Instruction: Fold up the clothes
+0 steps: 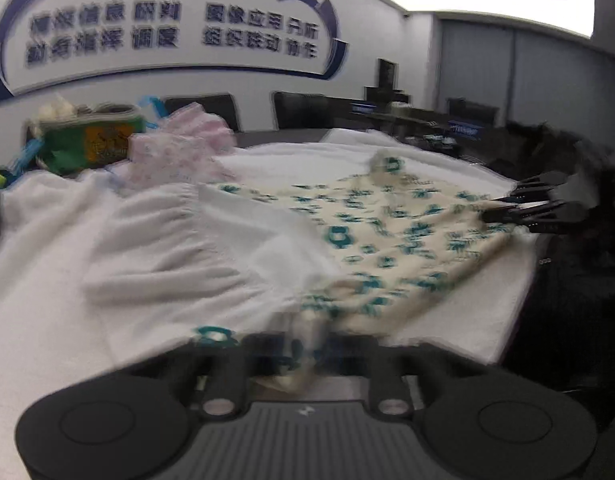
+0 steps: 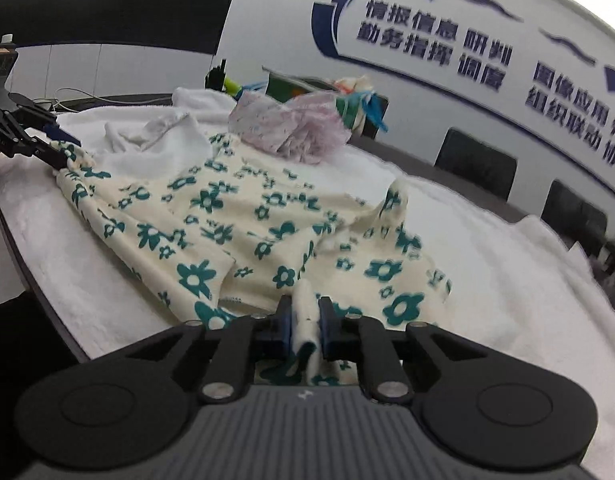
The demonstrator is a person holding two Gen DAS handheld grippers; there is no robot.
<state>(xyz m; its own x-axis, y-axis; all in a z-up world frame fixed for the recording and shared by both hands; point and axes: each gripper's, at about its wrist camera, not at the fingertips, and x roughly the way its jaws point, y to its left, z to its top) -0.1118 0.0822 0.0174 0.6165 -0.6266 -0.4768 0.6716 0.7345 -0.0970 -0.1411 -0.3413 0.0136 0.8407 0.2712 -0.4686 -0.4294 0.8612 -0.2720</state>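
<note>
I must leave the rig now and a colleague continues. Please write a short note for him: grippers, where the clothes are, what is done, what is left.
Right gripper: shut on an edge of the cream floral garment.
Left gripper: shut on the garment's opposite end; its own view is blurred.
The garment lies spread, still wrinkled, on the white towel, partly over a white garment. A pink garment sits crumpled behind.
Done: both ends gripped. No fold shows yet.
Left: fold the floral piece, then probably the others.
</note>
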